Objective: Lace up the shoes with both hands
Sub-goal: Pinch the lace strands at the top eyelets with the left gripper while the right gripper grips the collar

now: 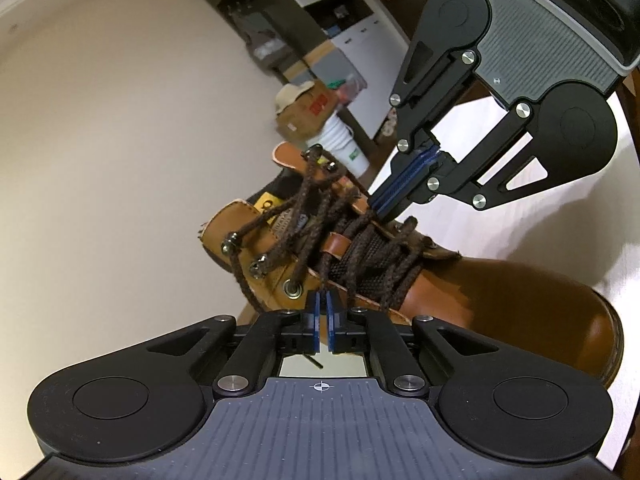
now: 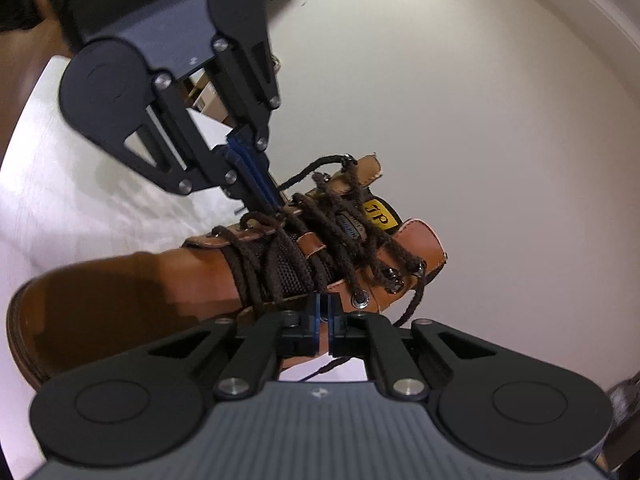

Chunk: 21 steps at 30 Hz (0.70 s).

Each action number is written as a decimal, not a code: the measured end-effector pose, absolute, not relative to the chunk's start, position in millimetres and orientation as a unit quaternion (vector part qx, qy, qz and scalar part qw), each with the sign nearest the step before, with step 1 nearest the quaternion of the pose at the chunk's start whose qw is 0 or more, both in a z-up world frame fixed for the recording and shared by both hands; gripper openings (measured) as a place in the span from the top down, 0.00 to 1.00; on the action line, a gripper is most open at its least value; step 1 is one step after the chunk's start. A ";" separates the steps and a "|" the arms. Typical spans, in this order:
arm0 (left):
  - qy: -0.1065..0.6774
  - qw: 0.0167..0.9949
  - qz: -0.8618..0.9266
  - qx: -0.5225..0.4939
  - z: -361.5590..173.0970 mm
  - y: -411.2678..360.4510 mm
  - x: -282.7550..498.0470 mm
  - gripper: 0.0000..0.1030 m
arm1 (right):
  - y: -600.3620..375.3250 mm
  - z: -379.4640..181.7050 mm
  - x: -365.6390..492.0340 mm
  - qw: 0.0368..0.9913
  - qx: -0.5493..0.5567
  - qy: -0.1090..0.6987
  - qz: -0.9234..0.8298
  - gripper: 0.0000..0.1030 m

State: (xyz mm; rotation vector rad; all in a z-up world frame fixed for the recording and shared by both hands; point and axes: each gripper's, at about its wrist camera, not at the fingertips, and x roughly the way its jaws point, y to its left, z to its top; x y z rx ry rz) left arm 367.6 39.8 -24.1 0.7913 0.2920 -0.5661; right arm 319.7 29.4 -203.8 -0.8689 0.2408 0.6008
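The boot point(image 1: 460, 284) in front of the left gripper point(image 1: 323, 300) is smooth tan leather with a soft sheen, its tongue point(image 1: 362, 256) a coarse black mesh. Its laces point(image 1: 316, 204) are rough, braided brown cord running through shiny metal eyelets point(image 1: 294, 289). Both grippers are matt black plastic with bright metal screws; the right gripper point(image 1: 380, 210) has glossy blue pads and a ribbed grey body. Under the boot, the white tabletop point(image 2: 80, 184) looks smooth and faintly glossy.
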 end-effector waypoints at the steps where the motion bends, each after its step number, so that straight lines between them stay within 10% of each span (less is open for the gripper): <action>1: 0.133 0.877 -0.275 0.371 -21.6 40.5 363.8 0.98 | 29.3 -200.8 315.6 0.859 -0.408 0.112 0.289 0.97; 21: 0.123 0.876 -0.249 0.395 -25.4 38.5 370.5 0.90 | 24.2 -196.3 320.0 0.863 -0.423 0.083 0.263 0.92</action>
